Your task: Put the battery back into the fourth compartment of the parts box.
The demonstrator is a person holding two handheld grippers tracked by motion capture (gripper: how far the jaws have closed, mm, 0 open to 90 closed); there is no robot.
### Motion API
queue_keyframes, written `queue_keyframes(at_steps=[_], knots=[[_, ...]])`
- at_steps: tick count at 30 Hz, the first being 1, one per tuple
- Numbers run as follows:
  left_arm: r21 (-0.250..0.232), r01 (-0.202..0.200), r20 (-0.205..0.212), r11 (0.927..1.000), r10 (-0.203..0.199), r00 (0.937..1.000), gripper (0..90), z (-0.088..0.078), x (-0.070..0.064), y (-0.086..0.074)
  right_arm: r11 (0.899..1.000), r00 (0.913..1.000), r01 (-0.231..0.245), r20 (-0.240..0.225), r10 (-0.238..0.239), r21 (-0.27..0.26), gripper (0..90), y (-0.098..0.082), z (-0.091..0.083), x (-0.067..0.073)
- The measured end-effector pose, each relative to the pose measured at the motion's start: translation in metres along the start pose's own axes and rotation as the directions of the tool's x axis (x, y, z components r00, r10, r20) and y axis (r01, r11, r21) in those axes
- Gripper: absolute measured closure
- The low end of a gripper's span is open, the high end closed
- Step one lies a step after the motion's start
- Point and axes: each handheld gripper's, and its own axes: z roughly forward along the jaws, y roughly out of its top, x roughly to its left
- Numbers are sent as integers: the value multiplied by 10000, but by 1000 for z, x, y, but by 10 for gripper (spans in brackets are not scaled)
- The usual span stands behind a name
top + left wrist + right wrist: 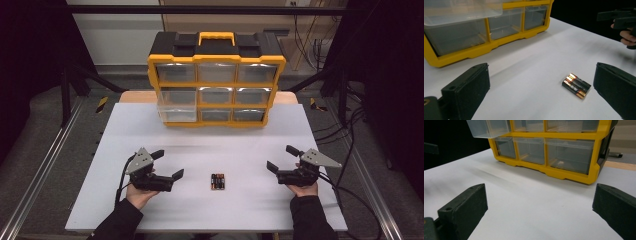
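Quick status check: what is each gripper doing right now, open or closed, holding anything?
Left gripper: open, holding nothing, beside the batteries.
Right gripper: open, holding nothing.

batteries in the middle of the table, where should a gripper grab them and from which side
Grip the batteries across the middle of the bundle, coming straight down from above. They lie flat on the white table, side by side as one tight pack, long axes pointing toward the yellow organizer. One jaw on each outer long side would probably lift all together.
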Motion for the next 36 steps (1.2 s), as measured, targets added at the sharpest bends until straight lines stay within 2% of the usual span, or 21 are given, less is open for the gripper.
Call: queue_keyframes(at_steps=[9,14,22,30,32,33,36], knots=[[490,-62,359,9988,44,9993,4,32,-22,8,10000,10000,8,4,-8,31,2,0,0,0],[697,-8,525,9976,-29,9986,4,48,-30,11,10000,10000,-34,-21,34,59,2,0,0,0],[1363,43,609,9907,-127,9981,5,71,-42,8,10000,10000,22,-14,-22,59,2,0,0,0],[2258,73,556,9742,-204,9982,5,90,-47,-3,10000,10000,47,-15,-47,65,3,-1,1,0],[2501,92,509,9682,-227,9984,7,94,-48,-7,9999,10000,81,-37,-81,83,2,-1,1,0],[2704,96,462,9627,-229,9987,7,97,-49,-9,9999,10000,84,-21,-84,75,3,-1,1,0],[3052,198,146,9521,-254,9996,17,101,-51,-13,9999,10000,80,-27,-79,84,3,-1,1,0]])
